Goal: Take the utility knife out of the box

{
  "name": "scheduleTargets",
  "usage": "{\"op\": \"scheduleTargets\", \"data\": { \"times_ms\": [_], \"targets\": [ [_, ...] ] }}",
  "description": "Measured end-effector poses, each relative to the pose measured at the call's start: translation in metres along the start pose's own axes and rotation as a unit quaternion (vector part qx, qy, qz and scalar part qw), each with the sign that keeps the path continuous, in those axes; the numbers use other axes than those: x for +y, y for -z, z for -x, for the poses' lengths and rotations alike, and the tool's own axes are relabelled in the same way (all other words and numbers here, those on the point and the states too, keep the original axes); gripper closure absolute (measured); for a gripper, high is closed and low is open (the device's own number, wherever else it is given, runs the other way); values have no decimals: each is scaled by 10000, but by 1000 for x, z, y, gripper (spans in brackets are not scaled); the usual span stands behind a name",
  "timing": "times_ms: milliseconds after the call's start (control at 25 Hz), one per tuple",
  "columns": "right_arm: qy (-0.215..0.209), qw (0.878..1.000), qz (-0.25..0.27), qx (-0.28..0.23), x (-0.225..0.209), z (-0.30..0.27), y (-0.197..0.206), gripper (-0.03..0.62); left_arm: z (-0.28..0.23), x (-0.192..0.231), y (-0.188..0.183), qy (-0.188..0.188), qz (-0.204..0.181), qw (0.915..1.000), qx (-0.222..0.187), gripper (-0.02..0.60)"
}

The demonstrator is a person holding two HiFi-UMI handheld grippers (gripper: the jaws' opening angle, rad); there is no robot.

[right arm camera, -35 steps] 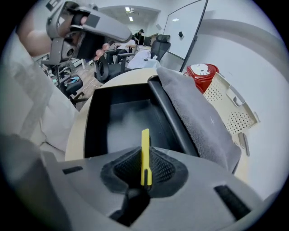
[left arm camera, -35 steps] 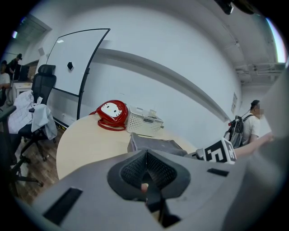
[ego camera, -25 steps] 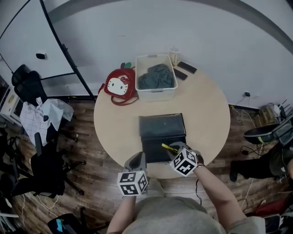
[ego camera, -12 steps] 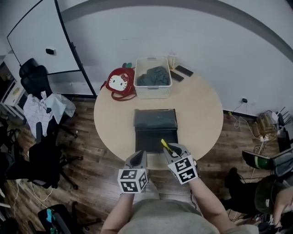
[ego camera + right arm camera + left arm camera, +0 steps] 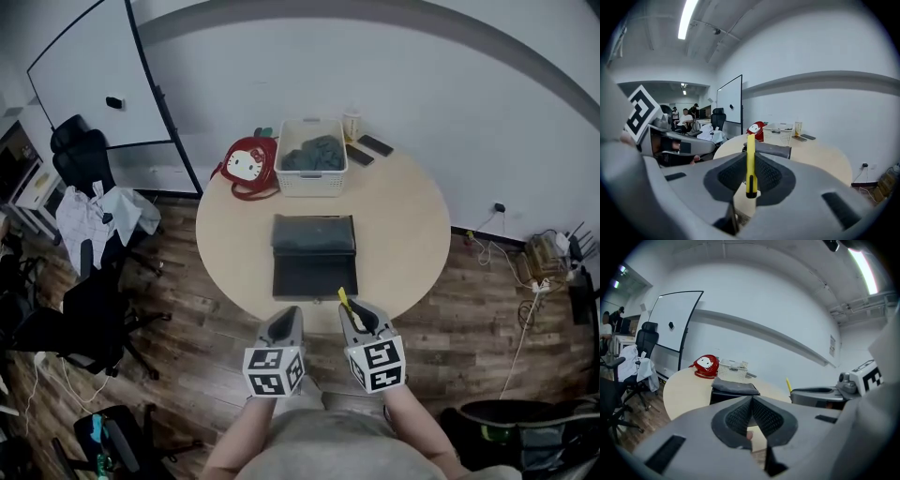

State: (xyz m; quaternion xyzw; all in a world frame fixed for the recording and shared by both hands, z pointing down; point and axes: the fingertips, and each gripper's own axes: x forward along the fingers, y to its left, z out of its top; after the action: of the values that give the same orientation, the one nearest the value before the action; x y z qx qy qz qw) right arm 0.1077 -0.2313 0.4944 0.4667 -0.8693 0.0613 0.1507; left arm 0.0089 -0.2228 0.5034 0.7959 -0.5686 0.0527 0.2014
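Note:
The black box (image 5: 314,267) stands open in the middle of the round table (image 5: 412,234), its lid tipped back. My right gripper (image 5: 354,312) is off the table's near edge, shut on the yellow utility knife (image 5: 345,302). In the right gripper view the knife (image 5: 750,161) stands upright between the pads, with the box (image 5: 772,150) beyond it. My left gripper (image 5: 286,319) hangs beside the right one, also short of the table. Its jaws (image 5: 752,401) are shut with nothing between them. The left gripper view shows the box (image 5: 733,387) ahead and the knife's tip (image 5: 788,384) at the right.
At the table's far side stand a white basket (image 5: 312,171) with dark cloth, a red cat-face bag (image 5: 248,167), a cup (image 5: 352,122) and two phones (image 5: 373,146). Office chairs (image 5: 80,159) and a whiteboard (image 5: 89,80) are at the left, over wooden floor.
Both grippers have drawn back from the box, past the table's near edge. The right one rose out of the box with the yellow knife and rolled, so the knife now stands more upright.

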Motion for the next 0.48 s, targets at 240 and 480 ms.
{"op": "scheduleTargets", "data": {
  "times_ms": [240,480],
  "targets": [
    [135,9996,-142,-222,6,27,0,553,19,-8,1,-3,49,9999,-134,577],
    [113,9993,-211,-283,14,39,-2,553,33,-11,2,-20,43,9999,-164,577]
  ]
}}
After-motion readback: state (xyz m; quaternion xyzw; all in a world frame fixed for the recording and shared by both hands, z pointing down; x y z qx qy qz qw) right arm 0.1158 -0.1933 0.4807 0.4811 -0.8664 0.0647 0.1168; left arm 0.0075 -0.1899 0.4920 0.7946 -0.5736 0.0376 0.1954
